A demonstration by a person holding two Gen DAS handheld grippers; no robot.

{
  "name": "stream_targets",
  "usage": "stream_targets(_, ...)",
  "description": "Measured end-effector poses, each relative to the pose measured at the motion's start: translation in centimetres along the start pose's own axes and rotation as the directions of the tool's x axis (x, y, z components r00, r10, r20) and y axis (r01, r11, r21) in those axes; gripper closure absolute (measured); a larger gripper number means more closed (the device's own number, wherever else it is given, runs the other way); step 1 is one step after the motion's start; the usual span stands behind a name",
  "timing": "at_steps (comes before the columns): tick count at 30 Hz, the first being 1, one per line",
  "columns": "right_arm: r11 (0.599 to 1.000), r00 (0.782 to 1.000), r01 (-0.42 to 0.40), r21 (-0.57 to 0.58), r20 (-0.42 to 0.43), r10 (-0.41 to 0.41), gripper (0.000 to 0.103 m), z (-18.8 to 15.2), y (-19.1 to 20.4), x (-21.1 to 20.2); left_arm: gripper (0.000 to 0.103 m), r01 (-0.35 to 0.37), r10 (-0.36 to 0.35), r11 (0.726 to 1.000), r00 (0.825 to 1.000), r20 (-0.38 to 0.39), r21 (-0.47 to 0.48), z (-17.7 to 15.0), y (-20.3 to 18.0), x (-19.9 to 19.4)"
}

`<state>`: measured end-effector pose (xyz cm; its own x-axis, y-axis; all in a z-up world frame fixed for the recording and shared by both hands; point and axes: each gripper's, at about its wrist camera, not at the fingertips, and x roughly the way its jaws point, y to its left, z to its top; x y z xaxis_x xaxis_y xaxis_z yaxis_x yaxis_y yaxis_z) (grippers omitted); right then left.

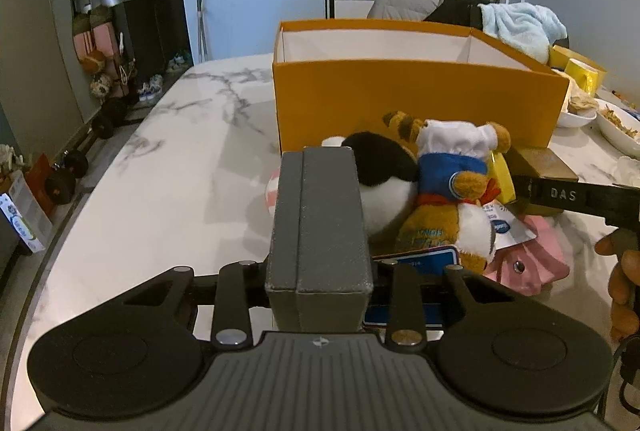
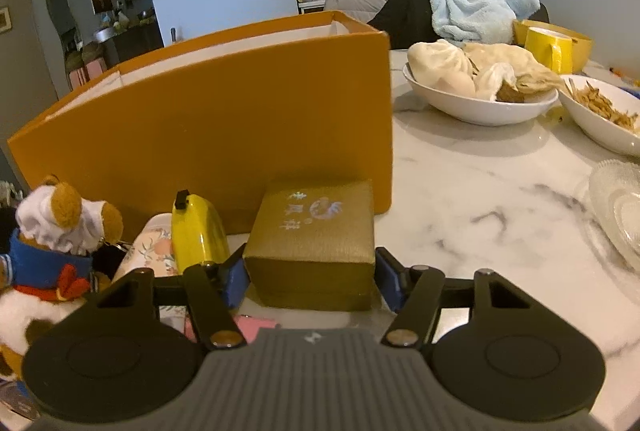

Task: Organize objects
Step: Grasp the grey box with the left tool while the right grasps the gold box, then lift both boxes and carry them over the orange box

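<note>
An open orange box [image 1: 420, 99] [image 2: 240, 119] stands on the marble table [image 1: 160, 171]. My left gripper [image 1: 320, 295] is shut on a grey box [image 1: 320, 215], which hides its fingertips. Just beyond lie a black-and-white plush [image 1: 384, 171], a tiger plush in a chef hat [image 1: 452, 187] [image 2: 60, 231], a yellow case [image 1: 504, 179] [image 2: 198, 231] and a pink item [image 1: 536, 259]. My right gripper [image 2: 310, 283] is shut on a gold box [image 2: 316, 247] [image 1: 544, 159] at the orange box's front wall, with a blue pad against each side.
To the right of the orange box sit a white bowl of buns [image 2: 480, 107], a bowl of fried food [image 2: 600, 127], a glass dish [image 2: 616, 207] and a yellow mug [image 2: 548, 47]. A light blue towel [image 2: 480, 7] lies behind. A person's hand [image 1: 620, 279] shows at the right edge.
</note>
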<state>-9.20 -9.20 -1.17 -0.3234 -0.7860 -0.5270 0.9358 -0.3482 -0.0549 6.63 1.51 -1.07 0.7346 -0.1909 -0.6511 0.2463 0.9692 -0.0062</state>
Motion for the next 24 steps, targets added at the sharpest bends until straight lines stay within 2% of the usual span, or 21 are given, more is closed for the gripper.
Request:
stream_targets(13,0.999,1.0,-0.018,-0.026,0.017,0.018,0.04,-0.3,0.1,-4.0,0.064,0.014,-0.014,1.0,0.999,0.036,0.01,0.5,0.0,-2.0)
stream_targets(24,0.997,0.996,-0.069,-0.029,0.056,0.071,0.04,-0.3,0.6,-8.3,0.064,0.027,-0.028,1.0,0.998,0.051,0.007,0.6,0.5,-3.1)
